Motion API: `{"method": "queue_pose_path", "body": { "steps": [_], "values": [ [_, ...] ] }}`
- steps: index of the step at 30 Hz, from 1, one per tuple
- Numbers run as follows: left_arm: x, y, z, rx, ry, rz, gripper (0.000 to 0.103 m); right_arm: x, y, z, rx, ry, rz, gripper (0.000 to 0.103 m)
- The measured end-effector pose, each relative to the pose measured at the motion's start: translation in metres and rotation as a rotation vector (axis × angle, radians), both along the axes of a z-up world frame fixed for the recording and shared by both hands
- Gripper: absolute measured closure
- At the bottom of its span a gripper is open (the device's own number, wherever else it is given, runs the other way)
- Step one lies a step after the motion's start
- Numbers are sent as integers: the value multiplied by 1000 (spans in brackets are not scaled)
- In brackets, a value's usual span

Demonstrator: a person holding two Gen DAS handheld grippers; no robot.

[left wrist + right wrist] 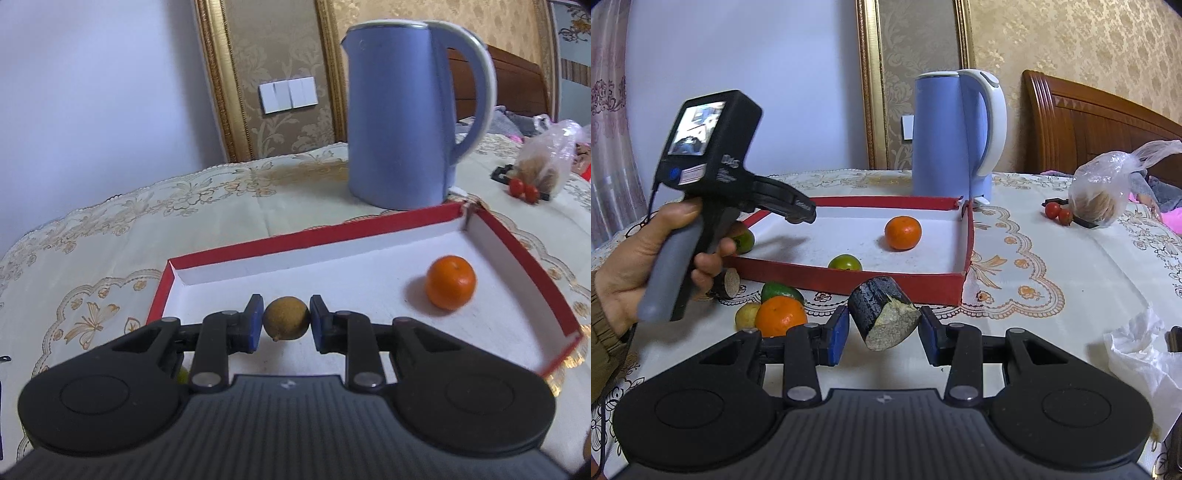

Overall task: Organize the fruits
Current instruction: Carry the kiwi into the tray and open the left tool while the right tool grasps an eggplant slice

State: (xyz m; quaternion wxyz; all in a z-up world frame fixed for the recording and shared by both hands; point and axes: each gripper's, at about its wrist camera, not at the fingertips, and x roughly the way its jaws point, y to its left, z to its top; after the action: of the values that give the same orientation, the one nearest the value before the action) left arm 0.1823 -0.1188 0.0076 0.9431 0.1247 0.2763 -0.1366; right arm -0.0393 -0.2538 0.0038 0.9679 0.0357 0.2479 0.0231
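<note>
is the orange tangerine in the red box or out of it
In: the orange tangerine rests on the white floor of the red-walled cardboard box, near its right wall.

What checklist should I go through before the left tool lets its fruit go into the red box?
1. Left tool shut on the small brown fruit: ok.
2. Fruit over the red box floor, inside its walls: ok.
3. Spot below clear; orange sits apart to the right: ok.
4. Height of the fruit above the floor: cannot tell.
5. Right tool shut on the dark cane piece, outside the box: ok.
6. Blue kettle behind the box, out of the way: ok.
</note>
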Motion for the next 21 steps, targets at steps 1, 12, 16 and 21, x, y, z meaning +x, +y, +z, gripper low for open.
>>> {"method": "queue_pose_path", "body": {
  "steps": [1,12,16,21],
  "values": [
    [3,-1,0,-1,1,6,79,0,0,0,1,0,0,63],
    [18,-13,-4,48,-9,67,76,-4,0,3,2,-5,-8,63],
    [14,-12,-6,64,-13,83,51,-4,2,4,1,-7,-7,63],
    [-3,-9,-2,103,-117,133,17,-1,4,4,3,-3,-3,63]
  ]
}}
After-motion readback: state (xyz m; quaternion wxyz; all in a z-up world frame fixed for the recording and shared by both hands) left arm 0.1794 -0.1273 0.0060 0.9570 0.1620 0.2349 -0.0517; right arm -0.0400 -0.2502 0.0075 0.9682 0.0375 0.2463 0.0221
